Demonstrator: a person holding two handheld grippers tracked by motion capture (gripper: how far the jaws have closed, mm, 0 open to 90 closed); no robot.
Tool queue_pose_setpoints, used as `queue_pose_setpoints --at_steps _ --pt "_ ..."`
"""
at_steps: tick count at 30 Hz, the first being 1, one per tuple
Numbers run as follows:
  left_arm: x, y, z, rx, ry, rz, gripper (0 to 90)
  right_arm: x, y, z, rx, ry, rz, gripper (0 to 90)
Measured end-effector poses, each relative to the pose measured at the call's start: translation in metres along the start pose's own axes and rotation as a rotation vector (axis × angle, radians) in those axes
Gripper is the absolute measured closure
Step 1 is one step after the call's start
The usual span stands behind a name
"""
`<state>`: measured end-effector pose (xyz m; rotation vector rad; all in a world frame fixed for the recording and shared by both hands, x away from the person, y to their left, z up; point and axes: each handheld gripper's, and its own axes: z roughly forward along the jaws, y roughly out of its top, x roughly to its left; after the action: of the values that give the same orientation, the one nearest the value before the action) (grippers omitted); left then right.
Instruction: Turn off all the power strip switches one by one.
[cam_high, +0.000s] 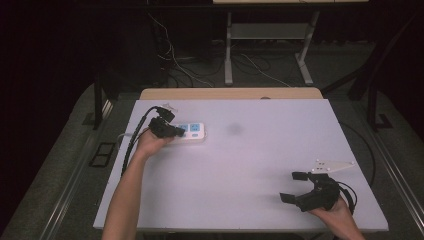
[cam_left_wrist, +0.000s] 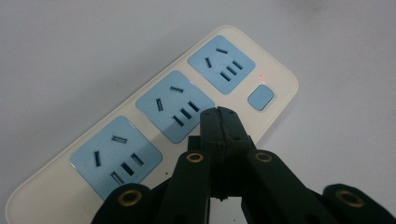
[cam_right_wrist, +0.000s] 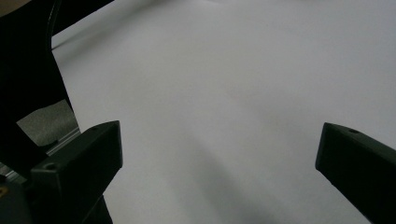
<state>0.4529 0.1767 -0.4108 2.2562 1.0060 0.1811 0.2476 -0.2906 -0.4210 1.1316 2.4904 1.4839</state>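
High view: the power strip (cam_high: 191, 132) lies at the bench's (cam_high: 260, 165) far left, the left gripper (cam_high: 179, 131) over it; the right gripper (cam_high: 291, 187) rests wide apart, near right. Left gripper view: jaws pressed together, empty, tip over the strip's (cam_left_wrist: 154, 121) middle socket; to press well, aim straight down onto the blue switch (cam_left_wrist: 260, 97) just beyond. Right gripper view: jaws wide over bare bench (cam_right_wrist: 224, 93).

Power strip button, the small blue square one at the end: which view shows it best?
The left gripper view: the small blue square button sits close and sharp on the cream power strip, just beyond the shut left claw. The high view shows the strip small, partly behind the hand. The right gripper view faces the white table.
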Motion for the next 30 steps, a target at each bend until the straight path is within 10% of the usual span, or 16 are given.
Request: queue_pose_setpoints --at_steps 12,30 --pt "0.003 -0.001 0.001 0.001 -0.015 -0.047 90.0 0.001 0.000 0.000 0.006 0.000 -0.008 0.4" --pt "-0.013 0.008 0.001 0.022 0.093 0.053 89.8 -0.002 -0.001 -0.002 -0.003 -0.006 -0.001 0.4"
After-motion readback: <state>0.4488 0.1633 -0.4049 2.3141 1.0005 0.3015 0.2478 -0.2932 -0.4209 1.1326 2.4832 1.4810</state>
